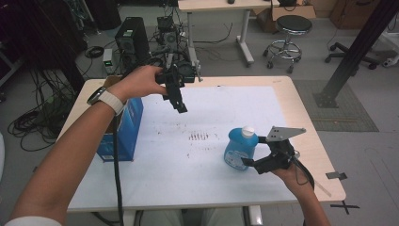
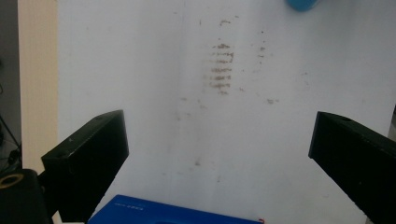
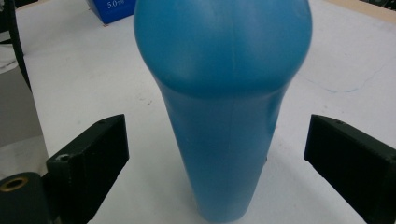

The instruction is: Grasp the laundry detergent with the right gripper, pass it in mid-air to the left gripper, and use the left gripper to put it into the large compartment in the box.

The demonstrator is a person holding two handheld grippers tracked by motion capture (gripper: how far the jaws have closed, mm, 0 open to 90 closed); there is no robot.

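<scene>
Right gripper (image 1: 251, 164) jaws spread wide either side of blue bottle (image 1: 240, 148), not touching it. Bottle upright, right of brown smudges (image 1: 198, 136). Left gripper (image 1: 180, 106) agape, raised beyond smudges, probably above blue box (image 1: 123, 127).

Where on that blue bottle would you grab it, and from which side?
Probably around the narrow waist of the blue bottle, below its bulging shoulder, coming in level from the person's side. The right tool is already lined up that way, jaws open with the body between them. The bottle stands upright on the white mat, and the wider shoulder above should stop it slipping down when lifted.
</scene>
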